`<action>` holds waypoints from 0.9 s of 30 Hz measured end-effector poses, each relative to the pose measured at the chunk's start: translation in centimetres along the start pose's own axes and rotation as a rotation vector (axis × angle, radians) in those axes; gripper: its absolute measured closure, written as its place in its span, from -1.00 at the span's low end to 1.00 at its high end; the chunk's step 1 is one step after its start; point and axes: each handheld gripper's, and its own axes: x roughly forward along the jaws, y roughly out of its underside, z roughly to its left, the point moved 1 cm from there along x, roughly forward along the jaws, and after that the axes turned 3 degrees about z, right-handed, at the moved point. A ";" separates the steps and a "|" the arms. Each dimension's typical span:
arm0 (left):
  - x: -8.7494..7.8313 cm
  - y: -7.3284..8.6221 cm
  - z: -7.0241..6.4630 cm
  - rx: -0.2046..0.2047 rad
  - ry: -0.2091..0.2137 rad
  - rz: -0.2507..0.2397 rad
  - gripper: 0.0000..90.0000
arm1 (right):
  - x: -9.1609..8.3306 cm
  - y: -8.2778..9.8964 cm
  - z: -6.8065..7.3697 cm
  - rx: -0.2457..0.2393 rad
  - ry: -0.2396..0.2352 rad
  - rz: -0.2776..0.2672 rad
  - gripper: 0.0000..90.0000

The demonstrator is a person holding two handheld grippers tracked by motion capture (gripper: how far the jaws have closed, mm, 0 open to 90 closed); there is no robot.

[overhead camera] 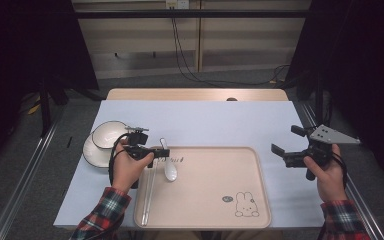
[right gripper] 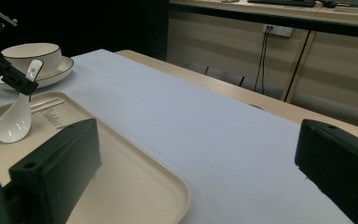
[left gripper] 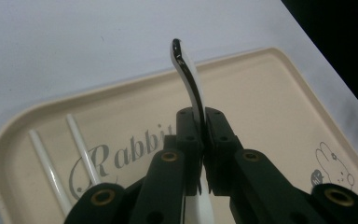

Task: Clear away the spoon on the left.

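Both hands low: left gripper jaws clamp spoon; right gripper jaws apart.

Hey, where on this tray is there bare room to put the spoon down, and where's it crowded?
The tray is bare from the spoon rightward to its right rim, down to the rabbit drawing. Its left edge is crowded: the chopsticks lie there, beside the left gripper clamped on the spoon's handle. The bowl and saucer sit beyond the tray's left corner.

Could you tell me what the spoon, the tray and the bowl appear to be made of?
Spoon: likely glazed ceramic, glossy white with bright highlights.
Tray: probably matte plastic or melamine, beige with printed rabbit.
Bowl: seemingly glazed ceramic, shiny white with a dark rim line.
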 end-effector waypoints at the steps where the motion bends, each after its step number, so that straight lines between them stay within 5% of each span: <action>1: 0.2 0.0 -0.2 -0.010 -0.001 -0.010 0.91 | 0.0 0.0 0.0 0.001 -0.007 0.001 -1.00; 13: 1.7 0.9 0.0 0.008 0.005 0.020 0.86 | 0.1 0.0 0.0 -0.011 -0.005 0.002 -1.00; 27: 2.9 2.0 1.1 -0.033 -0.036 0.039 0.70 | 0.1 0.1 0.1 -0.007 -0.008 0.012 -1.00</action>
